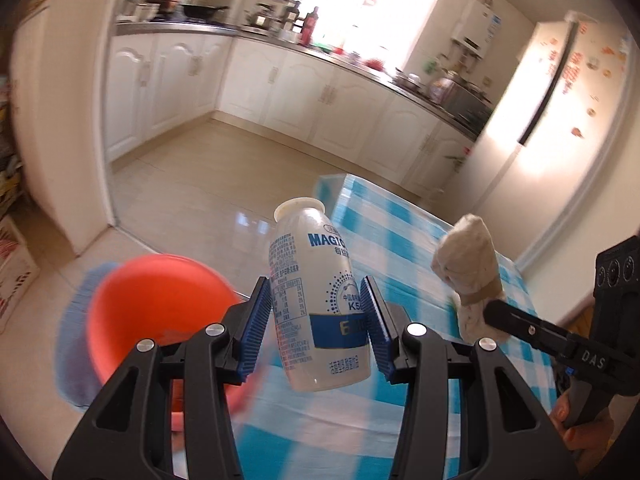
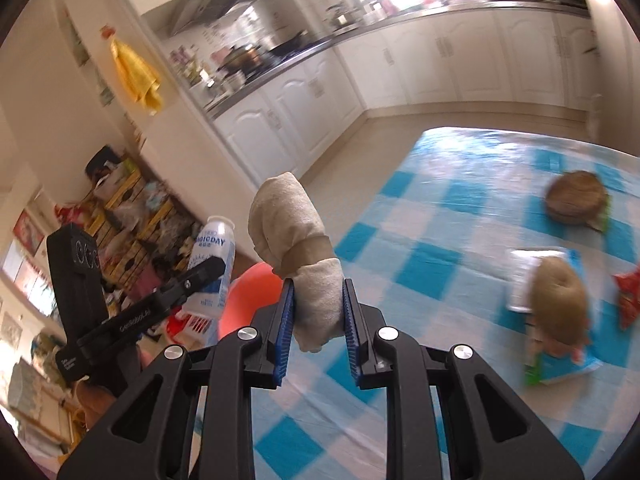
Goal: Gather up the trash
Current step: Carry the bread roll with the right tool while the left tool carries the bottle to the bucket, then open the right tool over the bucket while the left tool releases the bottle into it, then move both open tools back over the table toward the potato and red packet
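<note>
My left gripper (image 1: 318, 308) is shut on a white plastic yogurt bottle (image 1: 316, 296) with blue print, held upright above the table's left edge. It also shows in the right wrist view (image 2: 212, 268). My right gripper (image 2: 318, 312) is shut on a crumpled beige paper wad (image 2: 298, 248) bound with a tan band, held above the blue-and-white checked tablecloth (image 2: 420, 264). The wad also shows in the left wrist view (image 1: 468, 264). A red-orange bin (image 1: 160, 312) sits on the floor left of the table, below and left of the bottle.
On the table to the right lie a brown round object (image 2: 576, 200), another brown round object (image 2: 558, 300) on a blue-and-white package (image 2: 560, 368), and a red wrapper (image 2: 628, 292). Kitchen cabinets (image 1: 304, 88) and a fridge (image 1: 560, 92) stand beyond the tiled floor. Cluttered shelves (image 2: 132, 216) are at left.
</note>
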`<state>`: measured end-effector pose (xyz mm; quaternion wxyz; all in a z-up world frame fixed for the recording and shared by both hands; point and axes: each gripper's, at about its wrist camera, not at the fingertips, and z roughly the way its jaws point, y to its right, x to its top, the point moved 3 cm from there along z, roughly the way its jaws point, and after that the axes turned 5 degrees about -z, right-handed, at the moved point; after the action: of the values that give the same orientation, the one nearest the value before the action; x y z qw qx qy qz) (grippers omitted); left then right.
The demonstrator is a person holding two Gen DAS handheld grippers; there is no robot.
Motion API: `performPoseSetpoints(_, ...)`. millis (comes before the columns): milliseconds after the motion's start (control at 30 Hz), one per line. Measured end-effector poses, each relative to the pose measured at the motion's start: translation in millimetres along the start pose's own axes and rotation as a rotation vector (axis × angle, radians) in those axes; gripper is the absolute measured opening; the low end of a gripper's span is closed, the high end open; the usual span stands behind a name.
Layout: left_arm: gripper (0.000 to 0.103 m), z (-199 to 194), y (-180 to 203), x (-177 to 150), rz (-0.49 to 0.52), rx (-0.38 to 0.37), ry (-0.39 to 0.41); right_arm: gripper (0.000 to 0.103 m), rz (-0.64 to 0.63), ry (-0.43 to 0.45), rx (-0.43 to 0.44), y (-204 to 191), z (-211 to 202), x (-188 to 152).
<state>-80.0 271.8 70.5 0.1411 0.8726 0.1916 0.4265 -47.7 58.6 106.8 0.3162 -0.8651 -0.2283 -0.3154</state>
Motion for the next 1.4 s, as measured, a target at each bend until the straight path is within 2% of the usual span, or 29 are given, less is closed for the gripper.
performPoseSetpoints(167, 0.047, -4, -47, 11, -0.056, 0.065, 0.017, 0.025, -0.065, -0.075, 0.059, -37, 48, 12)
performPoseSetpoints(367, 0.047, 11, -93, 9, -0.113, 0.113, -0.017, 0.025, -0.082, -0.186, 0.11, -66, 112, 13)
performPoseSetpoints(600, 0.048, 44, -124, -10, -0.16, 0.136, -0.111, 0.025, -0.107, -0.298, 0.084, -81, 172, 0)
performPoseSetpoints(900, 0.048, 76, -140, -24, -0.172, 0.152, -0.181, 0.029, -0.136, -0.347, 0.031, -87, 203, -8)
performPoseSetpoints(967, 0.048, 84, -144, -26, -0.172, 0.161, -0.195, 0.033, -0.142, -0.349, 0.012, -89, 207, -9)
performPoseSetpoints(1000, 0.054, 86, -145, -27, -0.171, 0.169, -0.198, 0.038, -0.132, -0.342, 0.007, -88, 208, -9)
performPoseSetpoints(1100, 0.073, 92, -149, -31, -0.171, 0.203, -0.187, 0.064, -0.107, -0.319, 0.005, -83, 207, -7)
performPoseSetpoints(1200, 0.08, 88, -152, -31, -0.168, 0.234, -0.163, 0.066, -0.097, -0.276, -0.009, -77, 195, -3)
performPoseSetpoints(1300, 0.081, 78, -153, -27, -0.18, 0.259, -0.136, 0.077, -0.1, -0.201, -0.03, -71, 171, 5)
performPoseSetpoints(1333, 0.082, 71, -151, -24, -0.178, 0.256, -0.115, 0.081, -0.104, -0.175, -0.041, -69, 163, 7)
performPoseSetpoints(1400, 0.086, 56, -145, -19, -0.16, 0.252, -0.064, 0.082, -0.111, -0.127, -0.065, -64, 145, 11)
